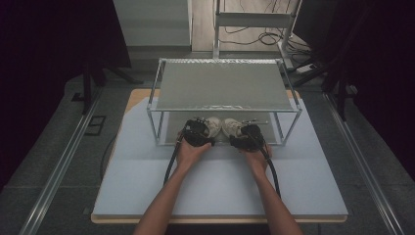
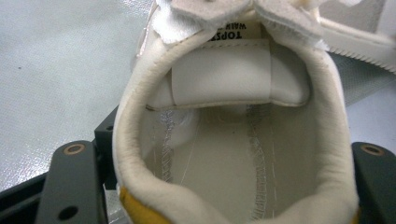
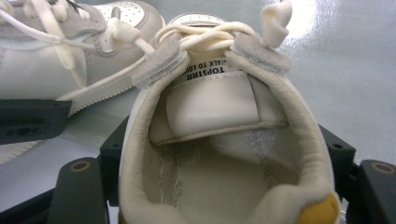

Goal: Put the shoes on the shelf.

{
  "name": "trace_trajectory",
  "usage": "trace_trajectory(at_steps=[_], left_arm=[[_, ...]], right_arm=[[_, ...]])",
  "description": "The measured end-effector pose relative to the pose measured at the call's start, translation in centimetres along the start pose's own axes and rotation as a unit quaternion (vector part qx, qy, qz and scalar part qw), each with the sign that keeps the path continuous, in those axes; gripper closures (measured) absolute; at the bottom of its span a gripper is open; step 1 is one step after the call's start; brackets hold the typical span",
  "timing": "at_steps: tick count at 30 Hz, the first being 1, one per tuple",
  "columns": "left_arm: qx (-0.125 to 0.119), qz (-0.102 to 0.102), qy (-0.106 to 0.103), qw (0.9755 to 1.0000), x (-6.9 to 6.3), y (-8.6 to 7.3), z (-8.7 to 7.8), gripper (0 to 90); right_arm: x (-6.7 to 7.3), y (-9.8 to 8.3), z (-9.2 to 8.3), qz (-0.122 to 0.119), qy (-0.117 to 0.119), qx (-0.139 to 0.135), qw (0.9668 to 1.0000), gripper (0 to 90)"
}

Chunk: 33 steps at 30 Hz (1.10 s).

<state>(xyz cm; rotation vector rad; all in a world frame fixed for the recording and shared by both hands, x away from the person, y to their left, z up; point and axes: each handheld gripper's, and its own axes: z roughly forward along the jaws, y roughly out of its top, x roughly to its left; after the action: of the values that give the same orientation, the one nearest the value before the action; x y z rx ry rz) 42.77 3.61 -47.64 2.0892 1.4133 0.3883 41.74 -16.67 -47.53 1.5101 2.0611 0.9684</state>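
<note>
Two cream shoes are held side by side at the front edge of a metal rack's [image 1: 155,93] lower shelf, one in each gripper, on a white table [image 1: 147,181]. In the high view the left gripper [image 1: 197,133] is seen clamped on the left shoe [image 1: 214,126] and the right gripper [image 1: 247,137] on the right shoe [image 1: 233,127], both shoes lying beneath the rack's grey top shelf, toes pointed away from the person.

In the left gripper view the heel collar of the left shoe [image 2: 233,140] is framed between the two black jaws, which are pressed against its sides. In the right gripper view the right shoe [image 3: 219,154] is gripped the same way at the heel, its laces tied above a printed tongue label [image 3: 208,70]; the left shoe [image 3: 56,51] is seen just beside it, touching or nearly so.
</note>
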Motion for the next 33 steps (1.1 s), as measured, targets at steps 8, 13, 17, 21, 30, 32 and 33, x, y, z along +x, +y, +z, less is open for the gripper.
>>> trace_trajectory(at_steps=[8, 13, 17, 21, 30, 32, 33], left_arm=[[-0.004, 0.001, -0.005, 1.0000, 0.2, -0.2, -0.2, 26.8], [-0.020, 0.013, -0.018, 0.9996, 0.3, -0.2, -1.4, 22.8], [-0.027, 0.037, -0.023, 0.9987, 0.9, -0.7, -2.4, 22.4], [-0.051, 0.040, -0.036, 0.9973, 1.3, -1.5, -4.1, 22.6], [-0.102, 0.015, -0.050, 0.9934, 2.4, -4.3, -8.0, 34.3], [-0.111, 0.013, -0.051, 0.9924, 2.9, -4.9, -8.5, 42.7], [-0.114, 0.011, -0.051, 0.9921, 3.2, -5.2, -8.7, 45.4]], right_arm=[[0.0, -0.1, 0.5, 0.010, 0.001, 0.008, 0.9999, 26.6], [-0.1, -0.2, 0.6, 0.015, 0.004, 0.007, 0.9999, 24.5], [0.0, 0.0, -0.4, 0.012, 0.008, -0.005, 0.9999, 21.3], [-0.2, -0.4, -2.2, 0.006, 0.014, -0.025, 0.9996, 21.8], [-1.4, -1.5, -6.4, -0.008, 0.028, -0.065, 0.9975, 31.6], [-1.8, -1.9, -7.1, -0.009, 0.036, -0.071, 0.9968, 36.5], [-2.1, -2.1, -7.5, -0.009, 0.040, -0.071, 0.9966, 39.3]])
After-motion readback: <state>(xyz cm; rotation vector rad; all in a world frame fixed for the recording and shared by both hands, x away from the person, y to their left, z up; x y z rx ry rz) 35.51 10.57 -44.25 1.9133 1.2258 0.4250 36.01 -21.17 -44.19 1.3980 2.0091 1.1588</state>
